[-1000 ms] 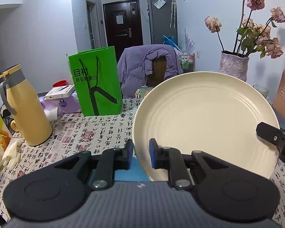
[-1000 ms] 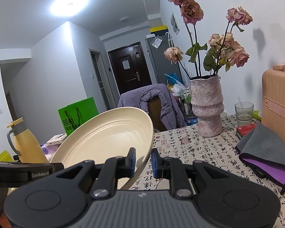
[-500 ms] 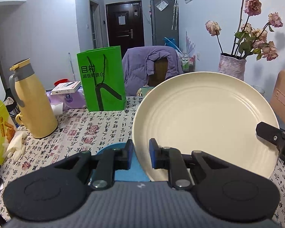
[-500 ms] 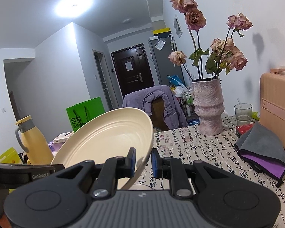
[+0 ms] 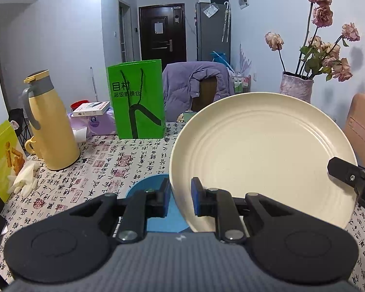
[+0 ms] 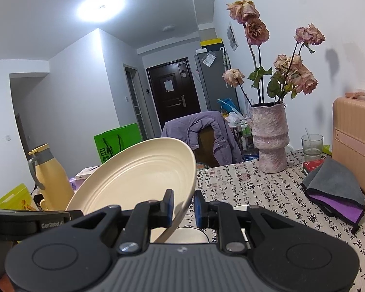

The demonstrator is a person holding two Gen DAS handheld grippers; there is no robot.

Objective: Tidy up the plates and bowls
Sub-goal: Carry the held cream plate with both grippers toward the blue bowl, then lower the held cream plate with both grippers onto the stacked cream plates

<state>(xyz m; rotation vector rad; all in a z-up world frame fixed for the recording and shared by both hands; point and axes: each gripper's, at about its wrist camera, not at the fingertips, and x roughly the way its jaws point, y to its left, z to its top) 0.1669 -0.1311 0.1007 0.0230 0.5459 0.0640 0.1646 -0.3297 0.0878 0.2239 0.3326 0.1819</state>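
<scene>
We've got the cream plate [image 5: 262,155] tilted up above the counter [image 5: 133,160], left gripper [image 5: 180,199] and right gripper [image 6: 183,208] each pinching a rim, blue plate [image 5: 146,189] underneath, vase [image 6: 270,138] holding dried roses, thermos [image 5: 51,126] off left.

A tablecloth printed with Chinese calligraphy [image 5: 133,160] covers the table. On its left side stands a yellow thermos jug with a grey handle [image 5: 51,121], with white gloves [image 5: 24,180] lying near its base. A green paper shopping bag [image 5: 137,98] stands upright behind, just beside a chair draped with a purple jacket [image 5: 194,85]. A pink textured vase of dried roses [image 6: 270,136] stands near a drinking glass [image 6: 311,146], a folded grey-and-purple cloth [image 6: 335,189] and a pink suitcase [image 6: 355,141].
</scene>
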